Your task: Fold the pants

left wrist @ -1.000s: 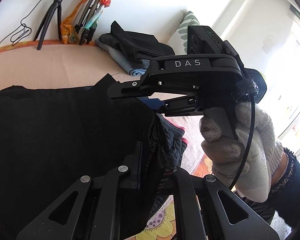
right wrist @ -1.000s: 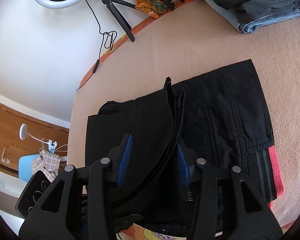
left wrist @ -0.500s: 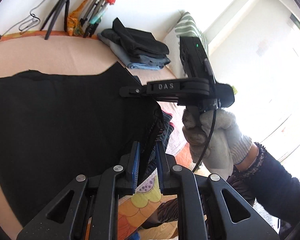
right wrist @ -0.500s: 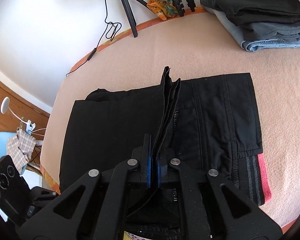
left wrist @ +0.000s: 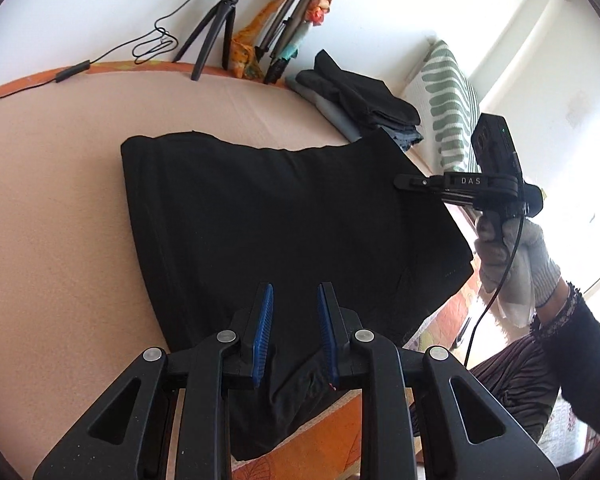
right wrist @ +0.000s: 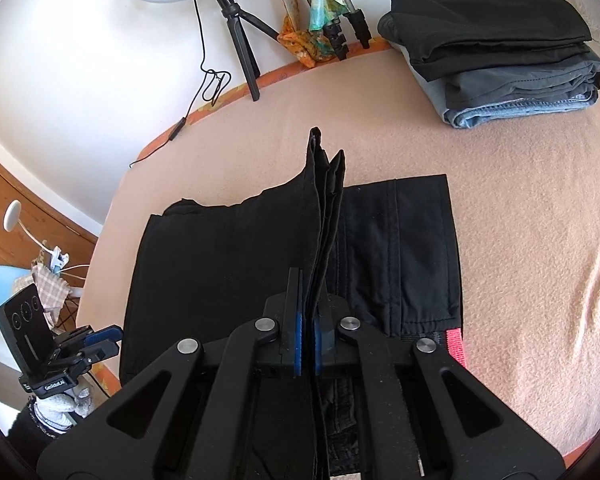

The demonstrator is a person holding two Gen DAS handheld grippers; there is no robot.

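Observation:
Black pants (left wrist: 284,224) lie folded on the peach bed cover (left wrist: 52,184), one corner hanging over the near edge. My left gripper (left wrist: 293,330) is open just above the near hem, nothing between its blue pads. My right gripper (right wrist: 307,338) is shut on a raised fold of the pants (right wrist: 324,216), lifting the layers upright above the flat part (right wrist: 404,248). A pink and grey waistband (right wrist: 454,346) shows at the right. In the left wrist view the right gripper (left wrist: 408,181) holds the far right edge of the cloth.
A stack of folded clothes (right wrist: 500,52) sits at the back right of the bed. A ring light on a tripod (right wrist: 236,36) and other tripod legs stand against the wall. A striped pillow (left wrist: 452,96) is at the right. The bed edge (left wrist: 308,448) is near.
My left gripper has opened, let go of the pants edge and pulled back. The cloth has dropped flat there. My right gripper closed on the fold and stays shut on it.

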